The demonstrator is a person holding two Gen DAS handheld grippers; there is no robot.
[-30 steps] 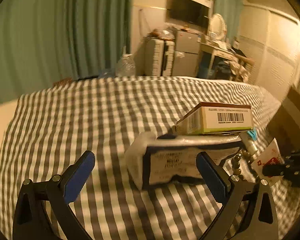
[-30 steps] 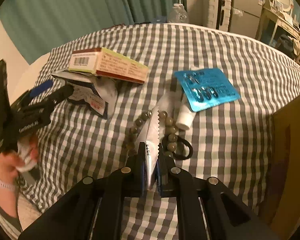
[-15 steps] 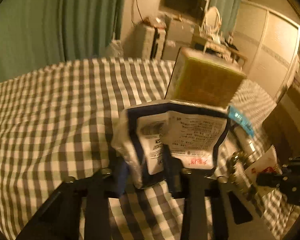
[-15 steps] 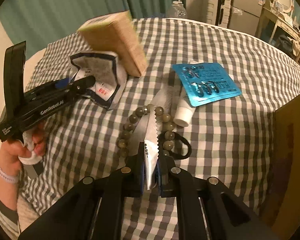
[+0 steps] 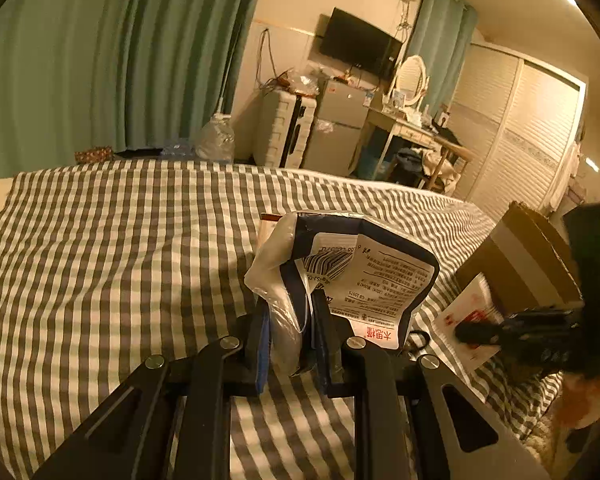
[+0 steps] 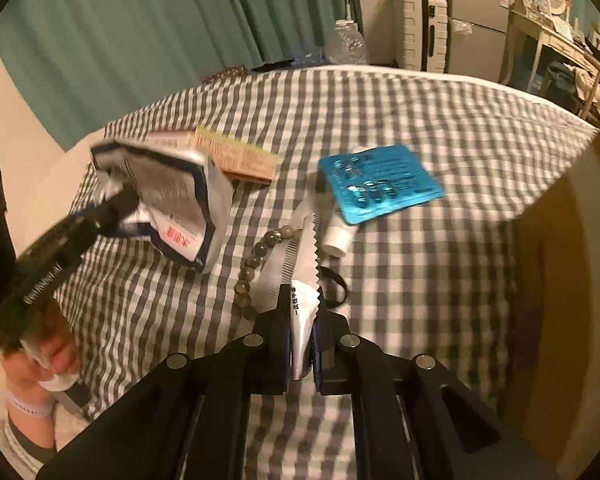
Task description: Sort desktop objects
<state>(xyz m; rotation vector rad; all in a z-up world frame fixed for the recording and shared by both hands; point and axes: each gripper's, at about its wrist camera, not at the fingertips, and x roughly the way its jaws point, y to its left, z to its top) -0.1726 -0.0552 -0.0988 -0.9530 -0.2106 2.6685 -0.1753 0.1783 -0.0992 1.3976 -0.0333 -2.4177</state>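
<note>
— So, what does the left tool (image 5: 288, 332) hold?

— Its two fingers are pressed together on a crumpled white plastic pouch with a dark blue border (image 5: 340, 276). The pouch is lifted above the grey-and-white checked surface (image 5: 100, 264). On its white label I see a barcode, small printed lines and red Chinese characters at the lower corner; the small text I cannot read.

— And the right tool (image 6: 302, 344)?

— It is closed too, pinching a thin white sachet with a saw-tooth edge (image 6: 306, 276). A line of small dark characters runs along the sachet, too small to read.

— Where are the other things?

— A flat cardboard box with yellow-green side (image 6: 236, 156) lies on the checked cloth, behind the pouch. A blue foil blister sheet (image 6: 380, 188) lies further right, touching a small white tube (image 6: 340, 236). A string of grey-green beads (image 6: 256, 256) and a black loop (image 6: 338, 284) lie just beside the sachet.
</note>
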